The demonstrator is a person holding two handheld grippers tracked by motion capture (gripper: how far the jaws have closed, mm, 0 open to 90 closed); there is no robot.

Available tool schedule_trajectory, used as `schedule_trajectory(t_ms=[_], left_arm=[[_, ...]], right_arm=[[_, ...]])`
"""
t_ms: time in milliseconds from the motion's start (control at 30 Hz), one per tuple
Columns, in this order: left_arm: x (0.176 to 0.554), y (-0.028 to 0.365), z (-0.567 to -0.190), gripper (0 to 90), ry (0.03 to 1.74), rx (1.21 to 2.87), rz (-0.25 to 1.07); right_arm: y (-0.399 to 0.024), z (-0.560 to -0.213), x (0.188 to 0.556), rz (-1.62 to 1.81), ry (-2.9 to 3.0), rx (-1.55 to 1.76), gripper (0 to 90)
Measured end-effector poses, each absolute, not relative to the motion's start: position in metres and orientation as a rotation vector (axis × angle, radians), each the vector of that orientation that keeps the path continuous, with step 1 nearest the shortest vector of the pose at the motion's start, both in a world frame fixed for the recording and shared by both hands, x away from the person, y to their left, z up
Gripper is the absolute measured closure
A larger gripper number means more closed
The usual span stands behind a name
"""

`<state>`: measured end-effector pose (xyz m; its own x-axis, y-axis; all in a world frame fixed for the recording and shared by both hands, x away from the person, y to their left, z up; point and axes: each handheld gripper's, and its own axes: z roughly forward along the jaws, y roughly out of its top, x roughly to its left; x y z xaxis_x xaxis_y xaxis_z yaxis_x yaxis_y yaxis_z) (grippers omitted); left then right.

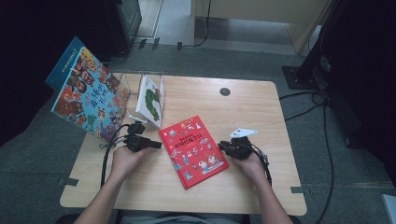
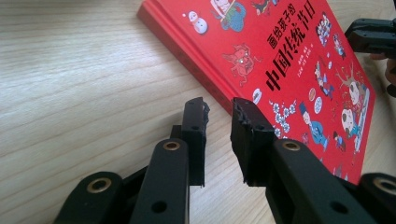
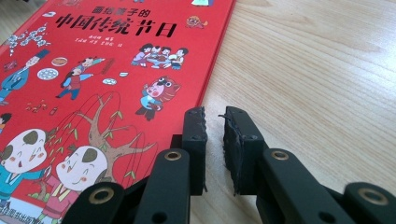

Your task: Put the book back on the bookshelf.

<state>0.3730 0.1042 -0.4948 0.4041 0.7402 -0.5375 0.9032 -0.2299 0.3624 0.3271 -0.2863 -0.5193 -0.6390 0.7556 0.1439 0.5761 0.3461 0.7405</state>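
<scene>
On the near half of the surface point(image 1: 140, 186), the red book point(image 1: 193, 150) lies flat, cover up, turned slightly off square, roughly centred between the two hands.

Handling, my read: hardcover, stiff boards, won't flex. Moderate weight for its size. The glossy cover is likely slick, so pads on the face alone could slide. Lying flush on the wood, there's no gap under it, so grip at an edge: get one jaw under the board at the spine or fore-edge, or slide it until an edge overhangs the surface. Two-sided lift from opposite long edges looks the sane option.

Left hand-held gripper point(image 2: 219, 109): just left of the book's spine edge, tips near the surface, jaws narrowed to a small gap with nothing between them. Not touching the book as far as I can tell; one jaw tip sits right next to the edge.

Right hand-held gripper point(image 3: 212, 116): just off the book's right edge, jaws likewise drawn nearly together, bare wood in the gap, holding nothing. Close to the edge, contact not evident.

Beyond the book, up-left: a clear stand point(image 1: 154, 81) holding a white book with green art point(image 1: 150, 100), upright. Left of that, a large colourful picture book point(image 1: 88, 95) leaning tilted at the surface's corner. A small white card point(image 1: 243, 132) lies just beyond the right hand.
</scene>
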Motion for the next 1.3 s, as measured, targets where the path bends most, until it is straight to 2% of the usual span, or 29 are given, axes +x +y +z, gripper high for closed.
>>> schedule_trajectory(t_ms=[300, 1300], left_arm=[[0.372, 0.088, -0.501, 80.1, 1.372, 2.073, -0.338], [0.388, 0.062, -0.503, 81.0, 1.322, 2.068, -0.331]], right_arm=[[-0.285, -0.52, 0.322, 1.163, 2.381, 1.187, 80.1], [-0.295, -0.521, 0.294, 1.146, 2.33, 1.207, 82.1]])
